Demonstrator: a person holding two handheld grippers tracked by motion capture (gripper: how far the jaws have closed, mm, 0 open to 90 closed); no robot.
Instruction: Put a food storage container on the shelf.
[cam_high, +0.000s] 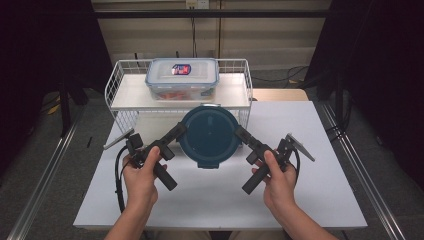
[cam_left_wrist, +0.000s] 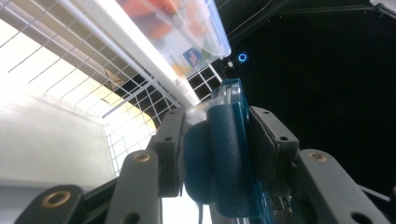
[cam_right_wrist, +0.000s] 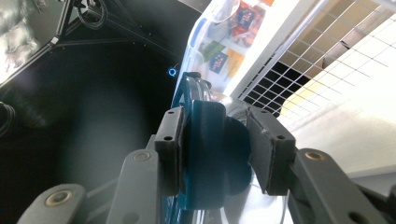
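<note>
The person's two hands come in from the near edge of the table (cam_high: 310, 200), each wrapped around a handle with the thumb laid along the top. The left claw (cam_high: 181, 129) angles up and inward to the right, and the right claw (cam_high: 240, 132) mirrors it, angling up and to the left. Between them sits a round teal container (cam_high: 209, 136) with a dark lid, gripped at its two side clips and held in front of the white wire rack (cam_high: 116, 82). In the left gripper view, the pads press on a teal clip (cam_left_wrist: 229, 154); in the right gripper view, the pads likewise clamp the opposite clip (cam_right_wrist: 204, 154). A clear lidded box (cam_high: 182, 77) rests on the rack's upper shelf, just behind the container.
</note>
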